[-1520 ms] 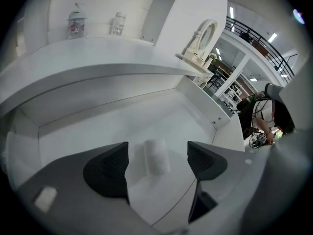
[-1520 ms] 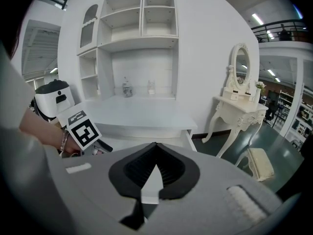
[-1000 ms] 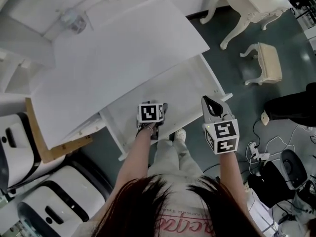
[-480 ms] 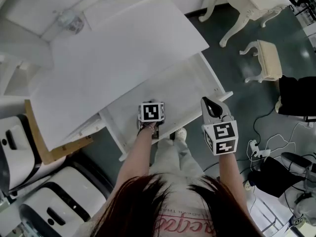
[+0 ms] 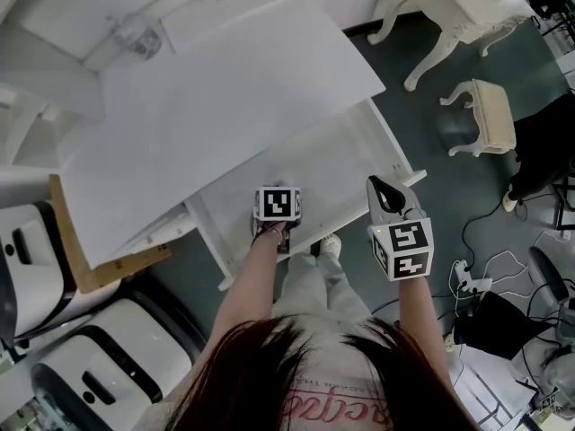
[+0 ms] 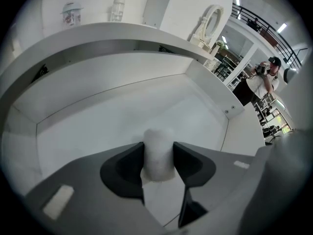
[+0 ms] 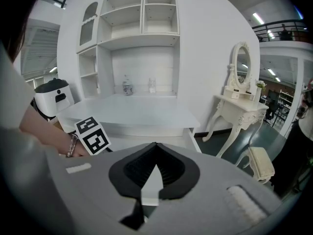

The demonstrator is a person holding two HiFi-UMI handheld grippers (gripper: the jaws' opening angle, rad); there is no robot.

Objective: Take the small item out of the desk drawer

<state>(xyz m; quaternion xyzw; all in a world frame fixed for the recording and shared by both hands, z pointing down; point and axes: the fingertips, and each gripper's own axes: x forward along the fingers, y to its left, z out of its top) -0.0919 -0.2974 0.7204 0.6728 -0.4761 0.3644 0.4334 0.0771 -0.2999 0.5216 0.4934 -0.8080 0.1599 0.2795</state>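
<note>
Left gripper [image 6: 158, 148] closing on small white fuzzy cylinder [image 6: 157, 160].
Pads touch it between the jaws, inside white desk drawer [image 6: 112, 111]; right gripper [image 7: 156, 146] pinched together, empty.

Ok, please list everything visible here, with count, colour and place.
desk: one, white, centre
drawer: one, white, pulled open at the desk's front
small item: one, white, inside the drawer
jars: two, pale, at the desk's back
dressing table: one, cream, far right
stool: one, cream, beside the dressing table
machines: two, white and black, left of the desk
board: one, brown, at the desk's left edge
person: one, white top, standing far right
left gripper: one, grey, jaws closing on the small item, pads touching it
right gripper: one, grey, jaws together, empty
</note>
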